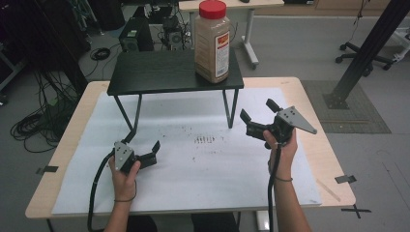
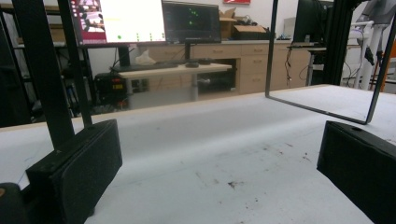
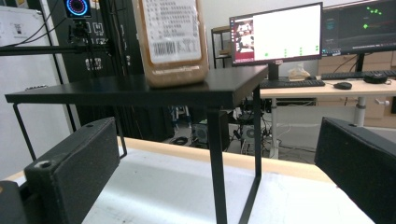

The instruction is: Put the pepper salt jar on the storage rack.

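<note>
Overhead, jar (image 1: 212,42) red-lidded (cap cropped in right gripper view), both grippers' fingers wide.

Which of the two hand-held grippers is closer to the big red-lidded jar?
Right. The right gripper is below the jar, near its shelf corner; the left gripper sits lower and farther left.

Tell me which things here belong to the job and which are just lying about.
Job: tall red-lidded plastic jar of brown granules; small black metal-legged shelf under it; left gripper and right gripper, both open.

Lying about: black office chair; computer monitors.
</note>
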{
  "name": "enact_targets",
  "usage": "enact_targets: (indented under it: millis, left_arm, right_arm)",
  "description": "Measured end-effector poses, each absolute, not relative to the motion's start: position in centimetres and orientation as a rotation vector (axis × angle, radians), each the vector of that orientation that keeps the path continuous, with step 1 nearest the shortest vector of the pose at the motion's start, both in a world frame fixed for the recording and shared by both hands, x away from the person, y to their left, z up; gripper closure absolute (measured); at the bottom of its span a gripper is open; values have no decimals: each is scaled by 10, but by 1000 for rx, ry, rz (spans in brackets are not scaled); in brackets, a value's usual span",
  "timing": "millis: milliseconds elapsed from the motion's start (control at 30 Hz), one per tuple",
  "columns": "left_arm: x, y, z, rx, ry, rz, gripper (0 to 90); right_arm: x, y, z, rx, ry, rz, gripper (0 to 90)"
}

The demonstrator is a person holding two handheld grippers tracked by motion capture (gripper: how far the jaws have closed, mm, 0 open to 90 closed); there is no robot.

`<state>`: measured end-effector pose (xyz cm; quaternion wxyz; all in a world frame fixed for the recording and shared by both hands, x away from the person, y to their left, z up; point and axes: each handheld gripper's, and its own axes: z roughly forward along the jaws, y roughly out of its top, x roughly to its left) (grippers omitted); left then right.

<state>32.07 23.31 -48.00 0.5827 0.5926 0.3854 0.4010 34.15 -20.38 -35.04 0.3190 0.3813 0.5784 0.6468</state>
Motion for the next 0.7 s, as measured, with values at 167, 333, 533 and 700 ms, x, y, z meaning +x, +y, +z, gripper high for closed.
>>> enact_targets:
  millis: [167, 333, 533, 700]
  left_arm:
    - [321, 233, -480, 1382, 902, 932, 2]
    - [321, 233, -480, 1383, 901, 934, 2]
    - [321, 233, -480, 1384, 901, 934, 2]
    - [321, 233, -480, 1383, 900, 933, 2]
  right_arm:
    - [340, -205, -364, 1018, 1521, 1700, 0]
    - [339, -207, -378, 1036, 1521, 1697, 0]
    - [338, -209, -393, 1064, 1525, 1687, 0]
    - [338, -209, -405, 1091, 1535, 1678, 0]
